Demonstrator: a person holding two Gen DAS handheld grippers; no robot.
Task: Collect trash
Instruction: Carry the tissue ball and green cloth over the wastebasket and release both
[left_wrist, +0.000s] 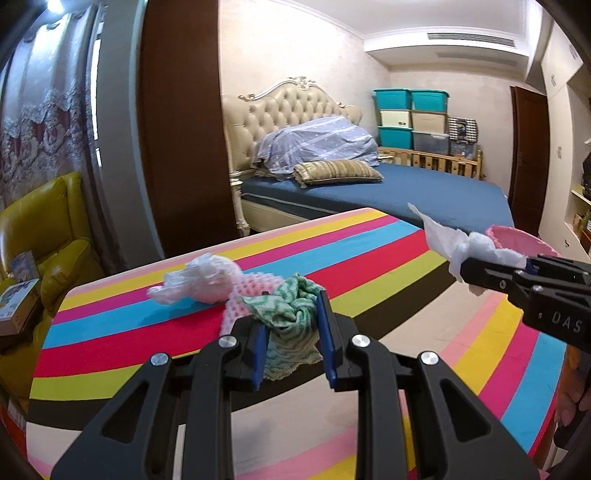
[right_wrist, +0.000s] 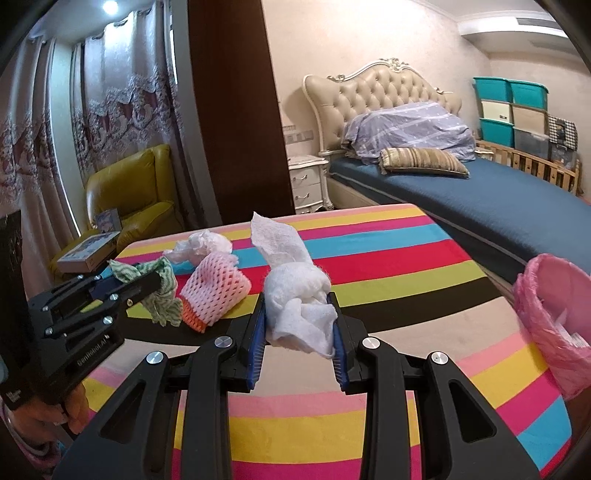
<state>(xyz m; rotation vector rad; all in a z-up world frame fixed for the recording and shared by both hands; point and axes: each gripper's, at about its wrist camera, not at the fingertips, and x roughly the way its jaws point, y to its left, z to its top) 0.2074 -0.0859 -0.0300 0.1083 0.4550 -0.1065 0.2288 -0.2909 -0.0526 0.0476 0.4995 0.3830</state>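
Observation:
My left gripper (left_wrist: 293, 332) is shut on a crumpled green and white cloth (left_wrist: 291, 317) and holds it just above the striped table (left_wrist: 332, 258). It also shows at the left of the right wrist view (right_wrist: 155, 284). My right gripper (right_wrist: 299, 328) is shut on a crumpled white tissue (right_wrist: 295, 295), also seen at the right of the left wrist view (left_wrist: 454, 243). A pink foam fruit net (right_wrist: 214, 291) and a crumpled clear plastic bag (right_wrist: 205, 243) lie on the table. A pink-lined trash bin (right_wrist: 554, 325) stands at the table's right edge.
A bed with a blue sheet (right_wrist: 480, 192) stands beyond the table. A yellow armchair (right_wrist: 136, 199) with boxes on it is at the left by the curtains. A dark wooden wardrobe panel (right_wrist: 236, 110) stands behind the table. Storage boxes (left_wrist: 410, 118) are stacked at the back.

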